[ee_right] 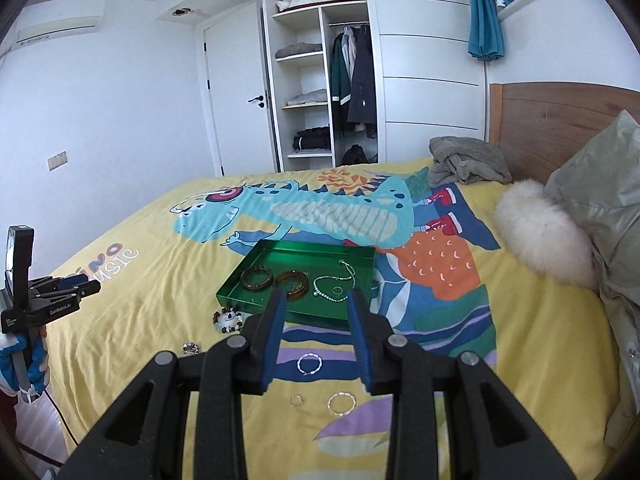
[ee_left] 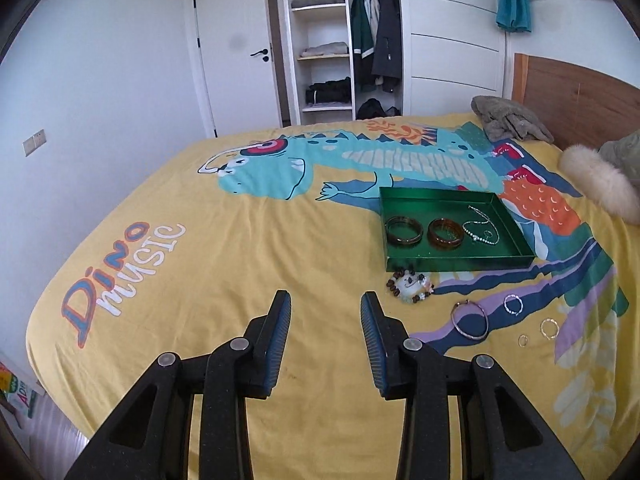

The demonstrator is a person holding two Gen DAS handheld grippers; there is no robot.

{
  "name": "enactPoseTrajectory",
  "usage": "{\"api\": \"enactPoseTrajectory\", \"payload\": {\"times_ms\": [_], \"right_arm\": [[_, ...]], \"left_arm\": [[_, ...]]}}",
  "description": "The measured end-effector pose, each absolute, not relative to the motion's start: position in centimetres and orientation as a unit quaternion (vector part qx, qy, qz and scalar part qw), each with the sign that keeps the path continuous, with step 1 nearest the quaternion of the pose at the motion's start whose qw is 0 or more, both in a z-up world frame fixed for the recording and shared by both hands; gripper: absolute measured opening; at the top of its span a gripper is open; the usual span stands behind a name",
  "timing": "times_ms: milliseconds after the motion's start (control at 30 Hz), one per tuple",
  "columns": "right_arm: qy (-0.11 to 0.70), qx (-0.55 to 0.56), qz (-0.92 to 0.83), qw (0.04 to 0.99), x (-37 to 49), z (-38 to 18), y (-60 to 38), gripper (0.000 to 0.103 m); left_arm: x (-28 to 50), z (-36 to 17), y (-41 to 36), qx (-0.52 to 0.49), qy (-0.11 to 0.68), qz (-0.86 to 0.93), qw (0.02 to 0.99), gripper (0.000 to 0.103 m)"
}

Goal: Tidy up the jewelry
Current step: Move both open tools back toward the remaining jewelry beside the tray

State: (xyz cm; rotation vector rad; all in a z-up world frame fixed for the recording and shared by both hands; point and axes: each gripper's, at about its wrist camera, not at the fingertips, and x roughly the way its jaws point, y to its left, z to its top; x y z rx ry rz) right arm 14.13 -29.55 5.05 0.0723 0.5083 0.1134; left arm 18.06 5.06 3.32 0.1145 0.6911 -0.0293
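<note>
tray [ee_left: 460,258] on yellow bedspread [ee_left: 224,264], green, already holding two brown bangles [ee_left: 404,231], a pearl necklace [ee_left: 478,226] and a small ring. still loose on the cover: beaded bracelet [ee_left: 410,282] just beside the tray's near wall, silver bangle [ee_left: 470,319], thin silver bracelet [ee_right: 309,363], two small hoops [ee_right: 341,403]. right gripper [ee_right: 316,334] spread wide, empty, hovering over the thin silver bracelet, lined up between the fingers. left gripper [ee_left: 325,338] also wide and empty, well off to the side over bare cloth. mid-task by the look: sorting partly done, next pick likely that bracelet. calls for lowering straight down, closing gently on the thin wire, lifting without snagging fabric.
</note>
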Motion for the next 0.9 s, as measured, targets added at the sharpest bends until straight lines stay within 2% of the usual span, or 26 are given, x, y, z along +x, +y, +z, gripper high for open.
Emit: {"api": "enactPoseTrajectory", "payload": {"times_ms": [467, 900], "right_arm": [[0.244, 0.065, 0.040, 0.967, 7.1, 4.4, -31.0, 0.031], [0.263, 0.070, 0.034, 0.962, 7.9, 2.2, -31.3, 0.031]], "left_arm": [[13.6, 2.9, 5.5, 0.045, 0.336, -0.039, 0.940, 0.036], [14.3, -0.5, 5.6, 0.047, 0.360, -0.049, 0.930, 0.036]]}}
